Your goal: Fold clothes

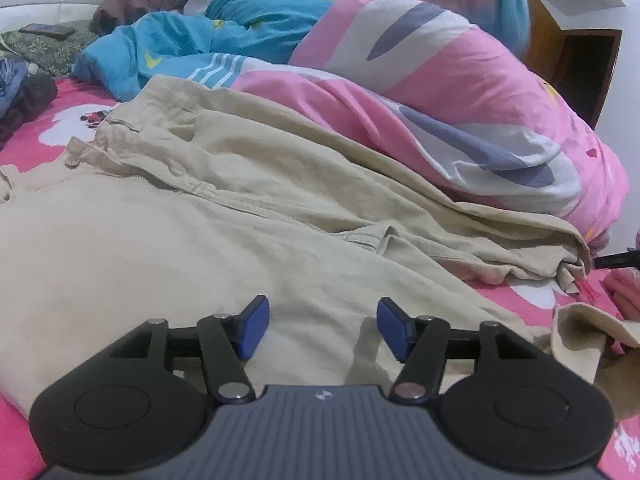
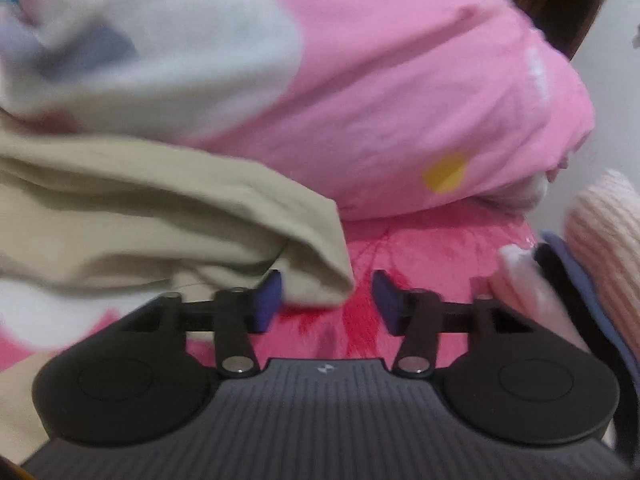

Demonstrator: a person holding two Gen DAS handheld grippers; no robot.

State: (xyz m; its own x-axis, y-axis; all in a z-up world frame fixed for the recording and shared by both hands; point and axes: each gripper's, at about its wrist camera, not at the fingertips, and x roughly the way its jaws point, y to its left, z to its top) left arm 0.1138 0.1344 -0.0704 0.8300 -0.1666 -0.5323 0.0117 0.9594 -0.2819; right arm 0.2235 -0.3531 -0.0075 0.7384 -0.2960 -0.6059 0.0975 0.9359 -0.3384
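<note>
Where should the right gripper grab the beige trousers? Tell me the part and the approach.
Likely the leg hem of the beige trousers: a free folded corner on the pink sheet, just ahead of the open right gripper. Come in low from the open end, one finger under it.

Soft even light; right view motion-blurred (fisheye edges).

Beige trousers [image 1: 248, 208] on bed, left tongs [image 1: 322, 326] open above
</note>
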